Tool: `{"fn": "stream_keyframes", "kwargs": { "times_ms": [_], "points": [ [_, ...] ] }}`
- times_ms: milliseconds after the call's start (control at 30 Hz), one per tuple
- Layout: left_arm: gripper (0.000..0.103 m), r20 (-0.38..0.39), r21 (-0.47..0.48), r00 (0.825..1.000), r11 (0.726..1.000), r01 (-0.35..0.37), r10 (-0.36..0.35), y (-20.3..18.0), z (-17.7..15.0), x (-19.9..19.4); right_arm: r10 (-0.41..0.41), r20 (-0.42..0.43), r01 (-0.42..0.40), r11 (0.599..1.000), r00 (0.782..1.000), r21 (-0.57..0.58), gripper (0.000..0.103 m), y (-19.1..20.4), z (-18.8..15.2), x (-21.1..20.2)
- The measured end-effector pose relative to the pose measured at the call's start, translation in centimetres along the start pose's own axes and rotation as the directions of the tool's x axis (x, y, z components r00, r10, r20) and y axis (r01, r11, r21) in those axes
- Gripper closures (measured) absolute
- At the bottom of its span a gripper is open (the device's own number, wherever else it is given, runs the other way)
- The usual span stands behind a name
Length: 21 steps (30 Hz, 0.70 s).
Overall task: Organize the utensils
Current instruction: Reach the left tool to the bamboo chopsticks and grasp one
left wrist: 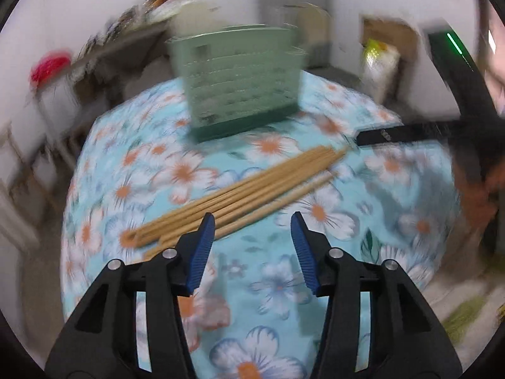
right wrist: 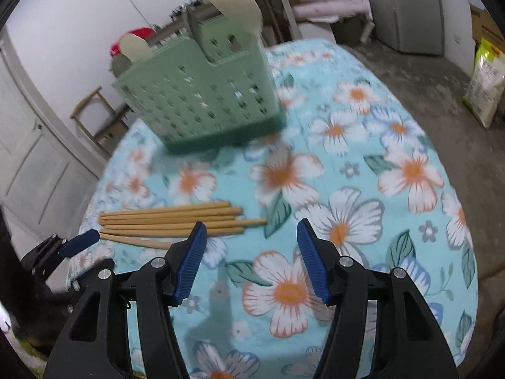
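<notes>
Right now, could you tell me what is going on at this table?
A person holding tongs in each hand is tidying utensils. A bundle of wooden chopsticks lies loose on the flowered tablecloth, in front of a green perforated caddy that already holds some pale spoons. The left tongs and right tongs are both open and empty, hovering near the chopsticks. Nothing is gripped yet.

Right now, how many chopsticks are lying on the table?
6, as far as I can tell: the chopsticks lie side by side in one bundle on the floral tablecloth, in front of the green basket. Overlap may hide another.
</notes>
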<state>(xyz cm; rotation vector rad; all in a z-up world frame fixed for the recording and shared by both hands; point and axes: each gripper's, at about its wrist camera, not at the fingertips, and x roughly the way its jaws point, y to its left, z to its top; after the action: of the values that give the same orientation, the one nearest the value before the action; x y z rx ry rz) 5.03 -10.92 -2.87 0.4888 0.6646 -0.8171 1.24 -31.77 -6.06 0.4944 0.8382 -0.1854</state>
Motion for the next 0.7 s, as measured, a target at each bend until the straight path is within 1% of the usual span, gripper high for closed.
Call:
{"fn": "stream_keyframes", "kwargs": {
  "times_ms": [33,67,100,167,233,300,367,467,533,600,700],
  "points": [
    [0.059,0.003,0.084,0.999,0.996,-0.039,0.039,-1.2,-0.1,0.4,-0.002,-0.011,0.002,1.000,1.000,0.010,0.045,-0.1,0.1,0.2],
    [0.062,0.009,0.174,0.997,0.981,-0.082,0.081,-2.5,-0.2,0.9,-0.001,-0.017,0.002,1.000,1.000,0.019,0.045,-0.3,0.2,0.4],
    [0.064,0.015,0.222,0.995,0.970,-0.103,0.102,-3.2,-0.2,1.1,-0.001,-0.020,0.002,1.000,1.000,0.025,0.045,-0.4,0.4,0.5],
    [0.069,0.024,0.329,0.989,0.933,-0.146,0.146,-4.6,-0.4,2.1,-0.001,-0.026,0.002,0.999,1.000,0.043,0.045,-0.8,0.3,0.7],
    [0.072,0.021,0.402,0.986,0.902,-0.158,0.163,-5.3,-0.5,2.9,0.007,-0.031,-0.005,0.998,0.999,0.068,0.045,-1.3,0.2,0.9],
    [0.075,0.005,0.448,0.986,0.882,-0.150,0.165,-5.7,-0.6,3.8,0.016,-0.034,-0.013,0.996,0.999,0.086,0.045,-1.6,0.2,0.9],
    [0.079,0.012,0.490,0.986,0.859,-0.149,0.164,-6.0,-0.4,4.6,0.029,-0.036,-0.025,0.994,0.999,0.107,0.045,-1.9,0.2,0.9],
    [0.083,0.018,0.517,0.986,0.843,-0.150,0.164,-6.2,0.1,5.2,0.038,-0.037,-0.033,0.992,0.999,0.124,0.045,-2.2,0.1,0.9],
    [0.088,0.027,0.536,0.985,0.829,-0.158,0.170,-6.3,0.3,5.7,0.039,-0.037,-0.034,0.991,0.999,0.128,0.045,-2.2,0.1,0.9],
    [0.090,0.045,0.567,0.982,0.804,-0.178,0.186,-6.7,0.2,5.9,0.039,-0.038,-0.033,0.991,0.999,0.133,0.045,-2.2,0.0,0.9],
    [0.091,0.061,0.589,0.978,0.783,-0.198,0.201,-7.5,0.0,5.8,0.039,-0.038,-0.034,0.990,0.999,0.134,0.045,-2.4,0.0,0.7]
  ]
}}
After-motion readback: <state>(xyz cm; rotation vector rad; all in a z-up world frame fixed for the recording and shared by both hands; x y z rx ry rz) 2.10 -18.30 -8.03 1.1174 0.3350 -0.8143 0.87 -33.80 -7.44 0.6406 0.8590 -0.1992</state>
